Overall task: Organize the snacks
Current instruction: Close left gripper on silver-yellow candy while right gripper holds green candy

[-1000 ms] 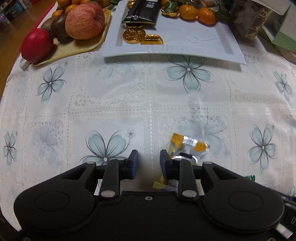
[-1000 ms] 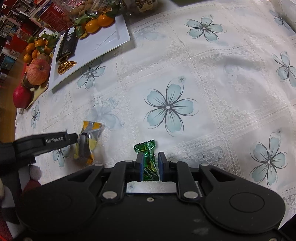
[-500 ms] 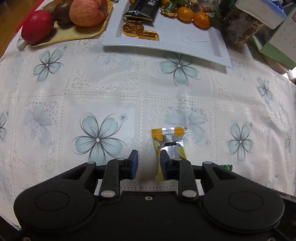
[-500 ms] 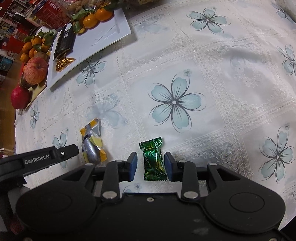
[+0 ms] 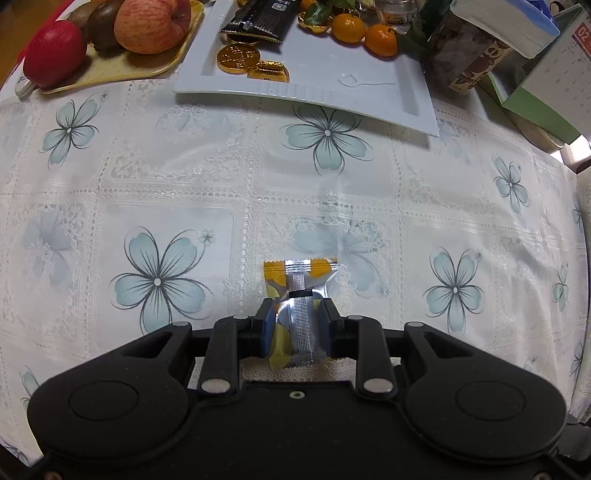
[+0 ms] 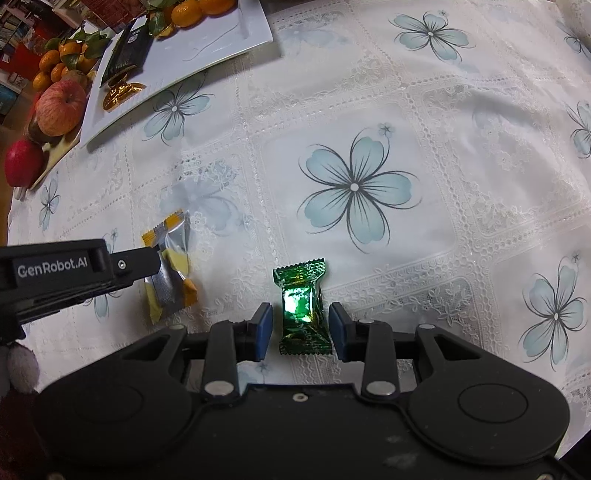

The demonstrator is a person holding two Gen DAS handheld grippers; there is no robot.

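A yellow and silver candy packet (image 5: 297, 295) lies on the floral tablecloth between the fingers of my left gripper (image 5: 297, 321), which stands open around it with the pads close to its sides. The packet also shows in the right wrist view (image 6: 168, 271), beside the left gripper's finger (image 6: 136, 263). A green foil candy (image 6: 301, 306) lies between the fingers of my right gripper (image 6: 301, 325), which is open with gaps on both sides. A white rectangular plate (image 5: 369, 92) at the far edge holds gold coins (image 5: 236, 57), a black bar (image 5: 262, 16) and mandarins (image 5: 364, 31).
A yellow tray (image 5: 122, 72) with an apple (image 5: 151, 24), kiwis and a red fruit (image 5: 53, 53) stands at the far left. A jar (image 5: 465, 55) and boxes (image 5: 546, 92) stand at the far right. The table edge drops off at the right.
The left gripper has shifted right, so the yellow packet now lies between its fingers. The right gripper has opened off the green candy, which rests on the cloth.
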